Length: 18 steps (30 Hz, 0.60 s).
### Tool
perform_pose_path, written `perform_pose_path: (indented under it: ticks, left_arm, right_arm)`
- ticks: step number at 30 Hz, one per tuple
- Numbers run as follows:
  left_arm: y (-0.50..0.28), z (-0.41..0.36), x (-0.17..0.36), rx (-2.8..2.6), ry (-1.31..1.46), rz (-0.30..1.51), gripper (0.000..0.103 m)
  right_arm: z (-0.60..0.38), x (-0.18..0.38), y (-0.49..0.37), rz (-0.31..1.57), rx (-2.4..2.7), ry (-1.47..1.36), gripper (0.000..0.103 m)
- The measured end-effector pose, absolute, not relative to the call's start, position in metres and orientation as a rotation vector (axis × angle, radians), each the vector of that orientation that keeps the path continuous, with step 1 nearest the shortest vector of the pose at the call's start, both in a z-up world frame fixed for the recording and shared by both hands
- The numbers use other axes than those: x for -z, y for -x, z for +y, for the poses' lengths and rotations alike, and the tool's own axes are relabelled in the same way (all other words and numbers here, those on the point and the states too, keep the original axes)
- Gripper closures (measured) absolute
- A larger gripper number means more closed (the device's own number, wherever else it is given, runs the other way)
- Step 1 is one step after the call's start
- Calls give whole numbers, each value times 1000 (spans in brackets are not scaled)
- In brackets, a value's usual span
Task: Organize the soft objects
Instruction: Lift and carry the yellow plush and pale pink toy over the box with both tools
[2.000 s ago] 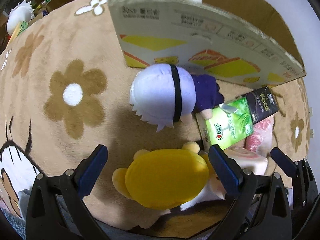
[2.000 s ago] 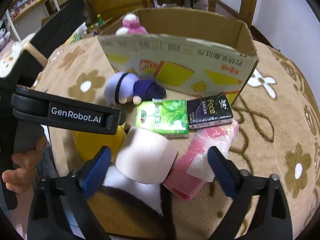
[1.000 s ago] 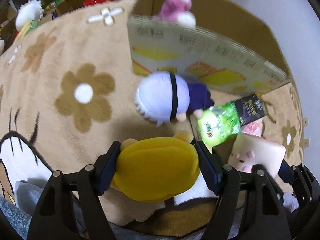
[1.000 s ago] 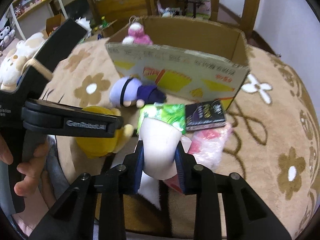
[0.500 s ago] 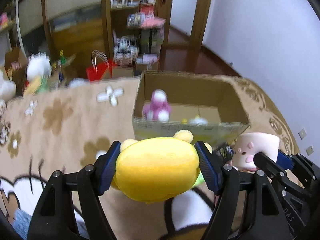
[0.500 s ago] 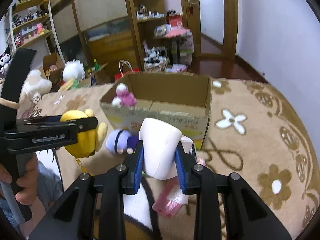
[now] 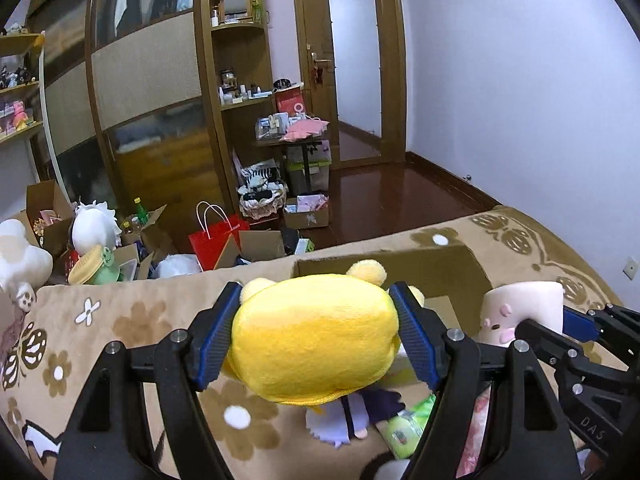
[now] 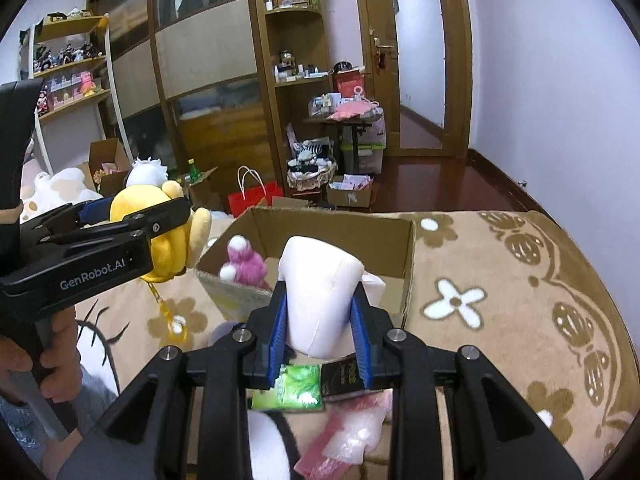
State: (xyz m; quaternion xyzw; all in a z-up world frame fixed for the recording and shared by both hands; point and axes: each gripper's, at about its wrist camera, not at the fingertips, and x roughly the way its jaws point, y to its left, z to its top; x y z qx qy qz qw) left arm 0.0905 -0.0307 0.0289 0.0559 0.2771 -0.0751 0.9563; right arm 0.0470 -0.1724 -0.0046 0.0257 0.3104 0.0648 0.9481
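I have both grippers raised and angled down over the flower-patterned beige carpet (image 8: pixel 500 280), side by side. My left gripper (image 7: pixel 316 338) clamps the yellow plush toy (image 7: pixel 316 344) by its sides; my right gripper (image 8: pixel 318 332) squeezes the pale pink marshmallow plush (image 8: pixel 320 288). Both toys hang just before the open cardboard box (image 8: pixel 408 264), where a pink plush (image 8: pixel 244 266) sits. Behind stand wooden shelves (image 7: pixel 236 80) and a door (image 7: pixel 354 68). Below lie a green tissue pack (image 8: pixel 298 392) and a black pack (image 8: pixel 342 380).
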Motion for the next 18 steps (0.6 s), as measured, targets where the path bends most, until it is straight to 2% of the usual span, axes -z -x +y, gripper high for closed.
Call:
perform_pose_path:
  ticks: [11,18]
  left_arm:
    - [-124,-40,-44,156,-106,495,29]
    - [-140,-50,-32,182,-96,516,29]
  right_arm:
    - [-185,1,-73,601,-137,-54,73]
    - [-195,3,-90,593,-140,-51,72]
